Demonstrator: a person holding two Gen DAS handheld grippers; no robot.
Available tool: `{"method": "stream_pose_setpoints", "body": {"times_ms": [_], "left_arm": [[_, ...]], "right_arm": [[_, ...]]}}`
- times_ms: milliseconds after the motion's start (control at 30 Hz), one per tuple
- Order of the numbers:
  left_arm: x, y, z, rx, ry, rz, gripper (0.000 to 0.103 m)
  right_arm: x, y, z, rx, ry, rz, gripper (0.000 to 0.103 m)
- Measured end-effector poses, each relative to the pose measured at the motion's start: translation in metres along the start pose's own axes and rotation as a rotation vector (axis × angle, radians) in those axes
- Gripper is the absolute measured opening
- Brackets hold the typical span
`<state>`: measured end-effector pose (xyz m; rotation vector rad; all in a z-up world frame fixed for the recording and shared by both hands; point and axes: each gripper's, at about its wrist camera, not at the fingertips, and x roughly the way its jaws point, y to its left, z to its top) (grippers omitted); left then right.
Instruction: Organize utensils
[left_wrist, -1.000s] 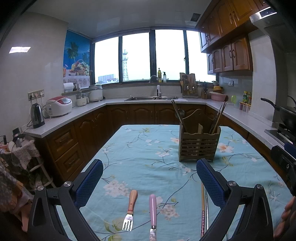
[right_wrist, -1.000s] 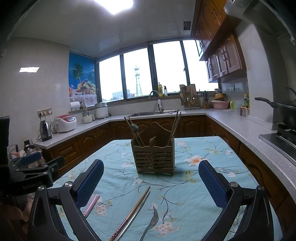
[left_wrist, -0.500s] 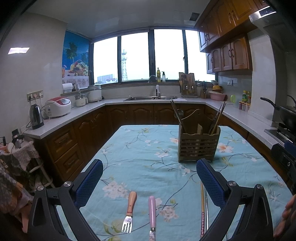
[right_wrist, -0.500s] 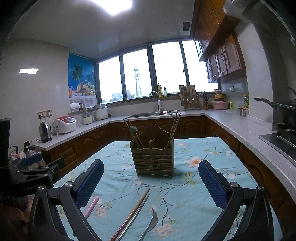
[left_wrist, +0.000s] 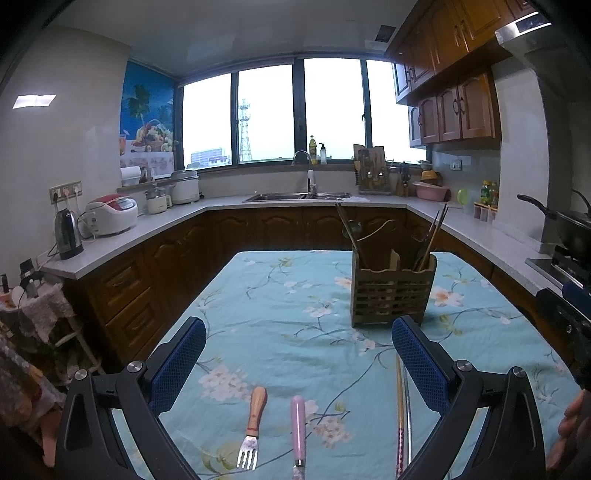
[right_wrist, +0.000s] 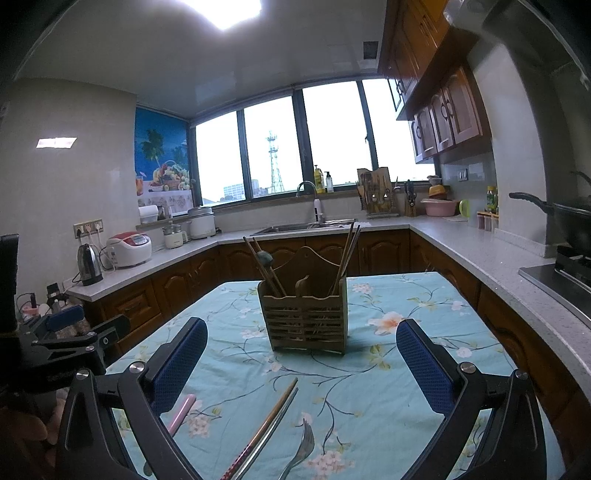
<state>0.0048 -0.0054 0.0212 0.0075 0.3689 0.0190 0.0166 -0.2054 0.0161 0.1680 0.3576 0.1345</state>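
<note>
A slatted wooden utensil holder (left_wrist: 393, 291) stands on the floral tablecloth (left_wrist: 280, 302), with chopsticks and a spoon in it; it also shows in the right wrist view (right_wrist: 305, 317). My left gripper (left_wrist: 298, 363) is open and empty above a wooden-handled fork (left_wrist: 252, 428) and a pink-handled knife (left_wrist: 297, 428). A chopstick pair (left_wrist: 402, 410) lies under its right finger. My right gripper (right_wrist: 301, 365) is open and empty above the chopsticks (right_wrist: 266, 428), a metal fork (right_wrist: 301, 448) and the pink handle (right_wrist: 181, 413).
Wooden cabinets and a grey counter (left_wrist: 122, 240) ring the table, with a kettle (left_wrist: 67, 234), a rice cooker (left_wrist: 110, 216) and a sink (left_wrist: 295, 196). A stove with a wok (right_wrist: 565, 229) is at the right. The left gripper's body (right_wrist: 66, 343) shows at the left in the right wrist view.
Both grippers have drifted slightly; the utensils sit a touch lower in both views. Jaws stay open and nothing was picked up.
</note>
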Motion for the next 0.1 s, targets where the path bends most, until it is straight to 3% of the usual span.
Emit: {"method": "stream_pose_setpoints", "body": {"times_ms": [100], "left_arm": [[0.0026, -0.003, 0.0007, 0.001, 0.001, -0.003, 0.102]], "right_arm": [[-0.0002, -0.0001, -0.001, 0.001, 0.0, 0.0, 0.103]]}}
